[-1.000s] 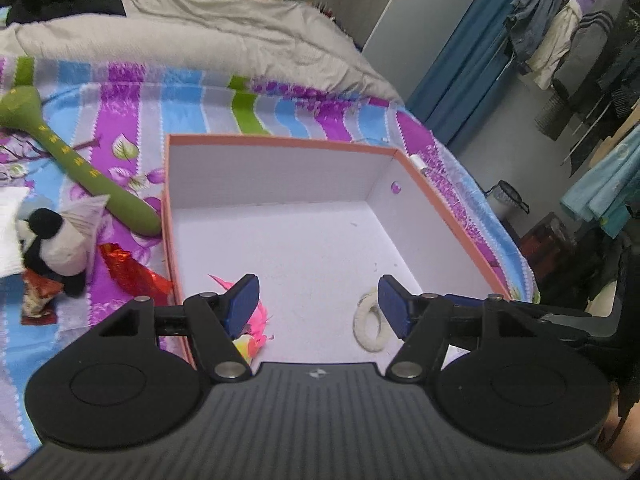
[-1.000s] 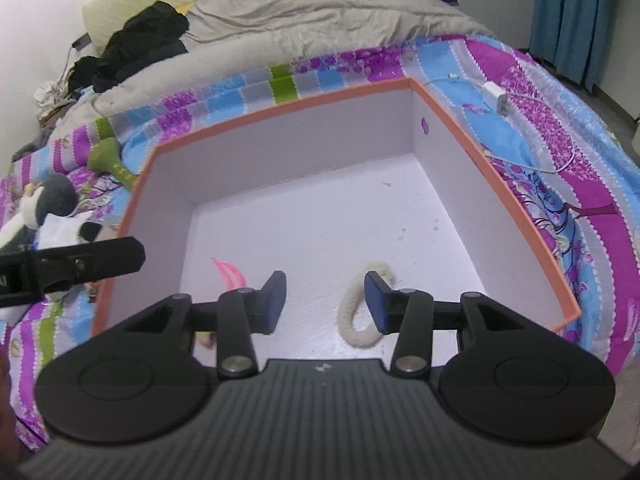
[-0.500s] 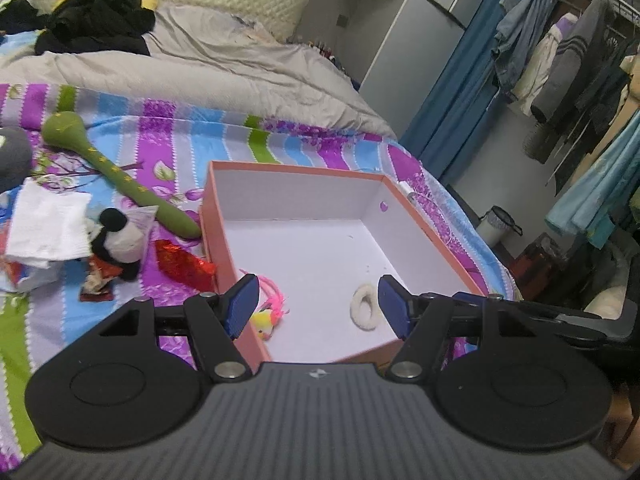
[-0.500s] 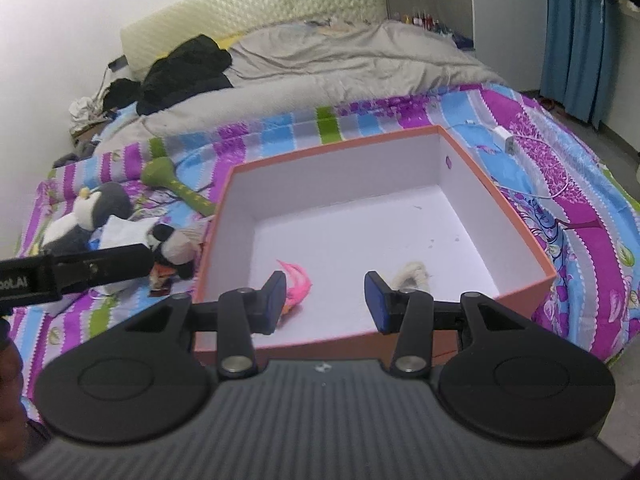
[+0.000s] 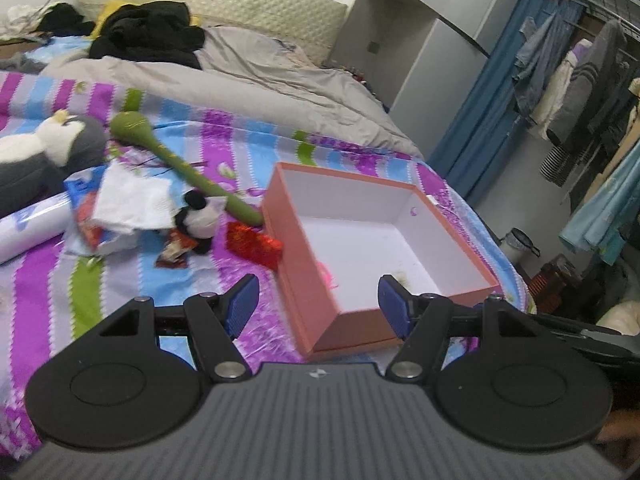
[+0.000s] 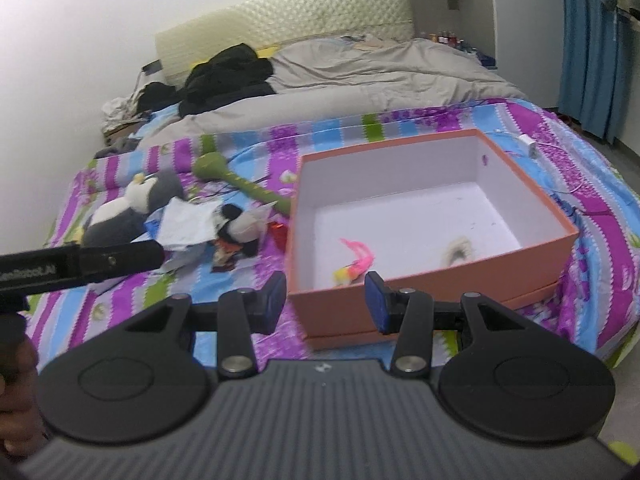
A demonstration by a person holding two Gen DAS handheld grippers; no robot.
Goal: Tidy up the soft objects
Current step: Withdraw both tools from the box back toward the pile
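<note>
An orange box [image 5: 298, 264] [image 6: 424, 308] with a white inside sits on the striped bedspread. Inside lie a pink feather toy [image 6: 358, 258] [image 5: 325, 274] and a white fluffy ring [image 6: 458, 250] [image 5: 402, 278]. Left of the box lie a small panda plush [image 5: 198, 222] [image 6: 240, 224], a green long plush [image 5: 188, 172] [image 6: 244, 184], a grey-and-white penguin plush [image 5: 44, 152] [image 6: 128, 210] and a red shiny packet [image 5: 254, 244]. My left gripper [image 5: 318, 306] is open and empty, above the box's near corner. My right gripper [image 6: 326, 300] is open and empty, before the box's near wall.
White paper and wrappers [image 5: 128, 204] and a white roll [image 5: 28, 228] lie among the toys. A grey duvet [image 5: 256, 76] and black clothes [image 5: 148, 38] cover the far bed. A charger cable [image 6: 532, 148] lies right of the box. Hanging clothes [image 5: 592, 92] stand at right.
Both grippers have pulled back and up from inside the box, both open throughout. The feather toy and ring stay in the box. More of the bed and toys shows now.
</note>
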